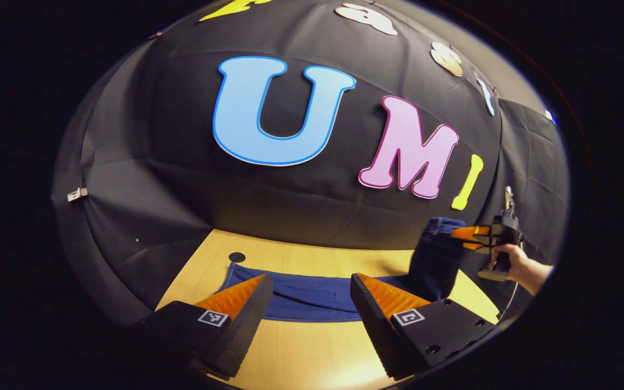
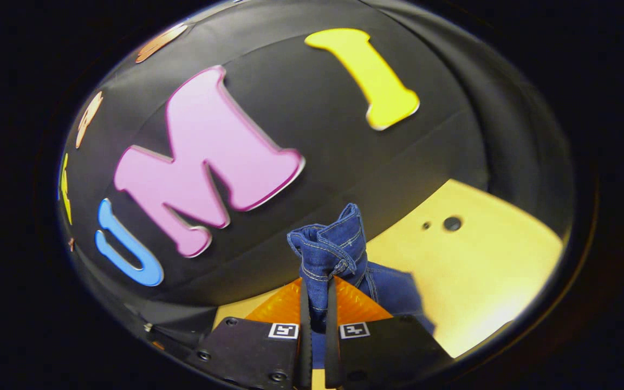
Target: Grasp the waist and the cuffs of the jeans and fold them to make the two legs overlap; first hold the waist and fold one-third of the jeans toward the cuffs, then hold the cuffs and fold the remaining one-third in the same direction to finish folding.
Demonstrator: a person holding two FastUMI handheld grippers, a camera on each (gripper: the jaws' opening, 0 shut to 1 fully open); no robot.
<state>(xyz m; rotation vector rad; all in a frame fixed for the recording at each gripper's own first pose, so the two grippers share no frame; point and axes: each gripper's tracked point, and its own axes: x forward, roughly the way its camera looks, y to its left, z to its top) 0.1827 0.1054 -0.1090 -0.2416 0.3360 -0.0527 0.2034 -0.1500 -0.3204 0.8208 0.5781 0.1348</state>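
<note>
Right gripper (image 2: 317,325) pinches one lifted end of the jeans (image 1: 312,295), whose long axis runs across the table (image 1: 301,357) to the spread, empty left gripper (image 1: 312,309) just short of the flat end.

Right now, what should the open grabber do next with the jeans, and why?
Probably ease the left gripper forward and down to pinch the near edge of the jeans. Its fingers stand wide apart with nothing between them, while the right gripper is already clamped on a bunched end and lifts it off the table. Both ends likely need holding before folding.
</note>
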